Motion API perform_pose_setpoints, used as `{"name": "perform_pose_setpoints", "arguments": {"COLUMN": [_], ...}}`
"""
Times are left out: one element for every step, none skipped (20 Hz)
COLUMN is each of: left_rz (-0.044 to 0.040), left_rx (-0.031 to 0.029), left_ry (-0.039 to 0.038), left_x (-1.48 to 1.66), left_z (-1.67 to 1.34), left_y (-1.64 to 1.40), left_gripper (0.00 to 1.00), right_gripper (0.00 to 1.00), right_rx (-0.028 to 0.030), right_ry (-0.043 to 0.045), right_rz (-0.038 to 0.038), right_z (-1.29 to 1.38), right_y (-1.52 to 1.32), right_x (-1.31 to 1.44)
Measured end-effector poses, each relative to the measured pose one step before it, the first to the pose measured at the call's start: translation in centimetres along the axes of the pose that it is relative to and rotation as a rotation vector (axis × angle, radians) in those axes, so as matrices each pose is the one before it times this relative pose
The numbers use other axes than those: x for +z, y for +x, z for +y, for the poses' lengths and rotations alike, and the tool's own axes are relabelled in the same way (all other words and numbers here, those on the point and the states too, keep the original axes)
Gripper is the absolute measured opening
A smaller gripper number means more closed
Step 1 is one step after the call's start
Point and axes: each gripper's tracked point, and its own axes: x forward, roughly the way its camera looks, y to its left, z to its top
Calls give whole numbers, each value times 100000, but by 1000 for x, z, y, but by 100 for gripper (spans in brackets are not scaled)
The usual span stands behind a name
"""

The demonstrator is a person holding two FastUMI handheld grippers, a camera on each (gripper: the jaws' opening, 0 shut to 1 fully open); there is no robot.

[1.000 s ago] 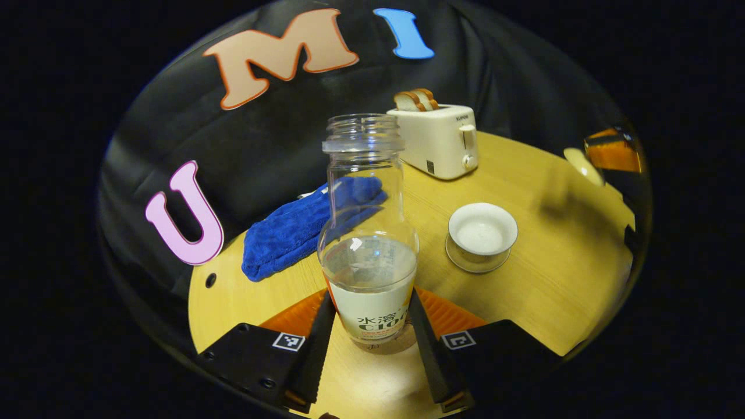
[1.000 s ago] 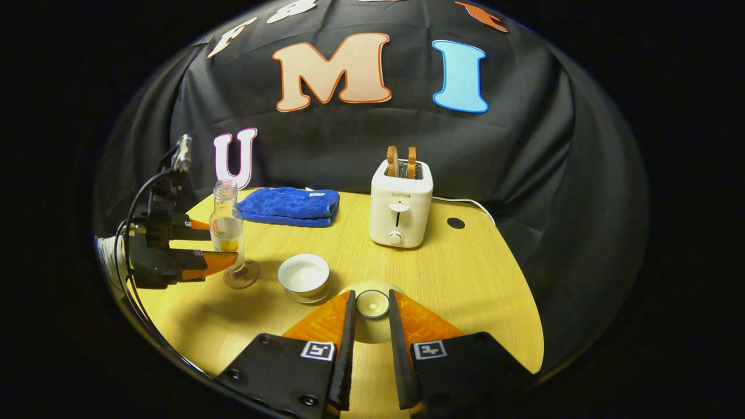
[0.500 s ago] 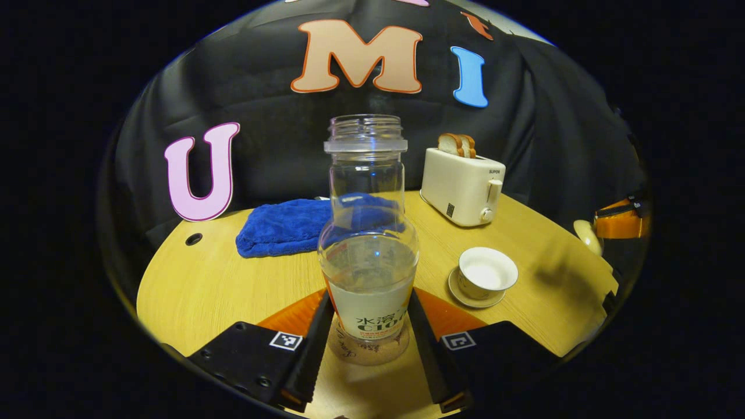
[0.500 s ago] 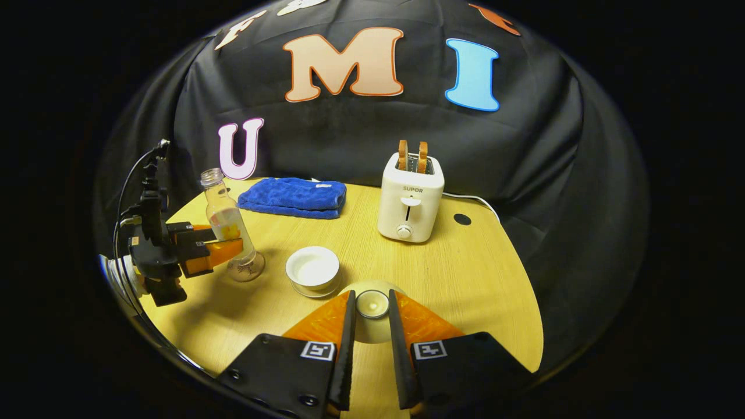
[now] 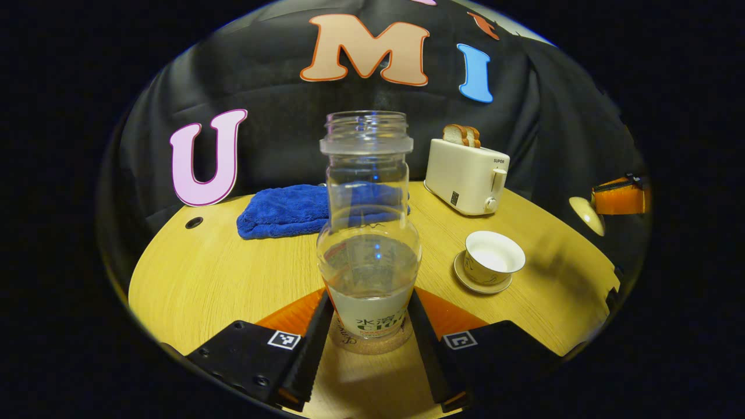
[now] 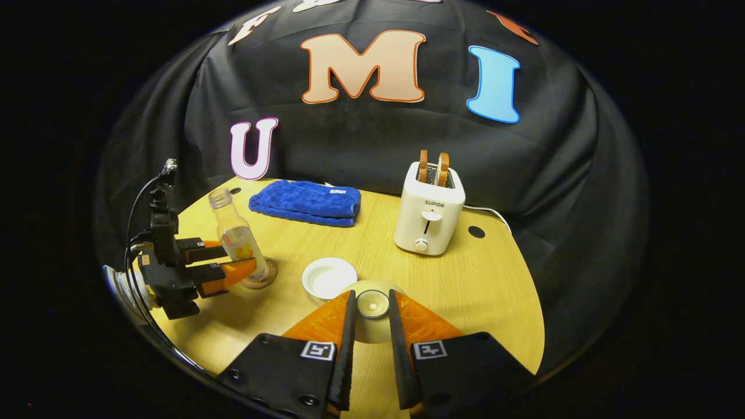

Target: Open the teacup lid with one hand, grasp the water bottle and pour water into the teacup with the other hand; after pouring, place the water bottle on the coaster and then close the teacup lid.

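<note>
The left claw (image 5: 369, 326) pinches the water bottle (image 5: 368, 233) low at its label, both fingers against it, and the bottle stands upright on the round coaster (image 5: 371, 343), so the pouring seems finished and the release comes next. The right claw (image 6: 371, 326) pinches the knob of the teacup lid (image 6: 372, 304) and holds it just beside the open teacup (image 6: 329, 278), ready to cover it. Behind are a blue towel (image 6: 305, 201) and a toaster (image 6: 429, 215) with bread, both well apart on the tabletop (image 6: 465, 291); nothing stands between lid and cup
</note>
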Motion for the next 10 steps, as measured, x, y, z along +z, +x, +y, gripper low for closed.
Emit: {"name": "perform_pose_setpoints", "arguments": {"left_rz": [1458,1162,833,226,-87,1,-393,-870,-1006,-1544], "left_rx": [-25,35,397,82,544,-202,-110,468,638,790], "left_ry": [-663,-400,65,113,101,153,258,346,-70,-132], "left_x": [-485,-445,-379,-209,-129,-229,388,285,185,543], "left_z": [-16,-31,50,-8,-76,-171,-287,-24,83,55], "left_y": [-130,-165,21,-373,-222,-169,-279,-494,-626,-708], "left_gripper": [74,75,75,80,87,100,100,98,97,97], "right_gripper": [33,33,35,37,35,35,35,33,33,33], "right_rx": [527,516,573,662,704,891,858,837,887,732], "right_ry": [-29,-30,-34,23,126,242,498,613,671,436], "right_rz": [156,158,150,-76,-72,-172,-327,-20,106,2], "right_z": [302,227,336,275,292,426,313,303,336,384], "right_y": [212,212,304,261,216,371,367,412,229,479], "right_x": [20,83,36,137,123,199,178,156,62,175]}}
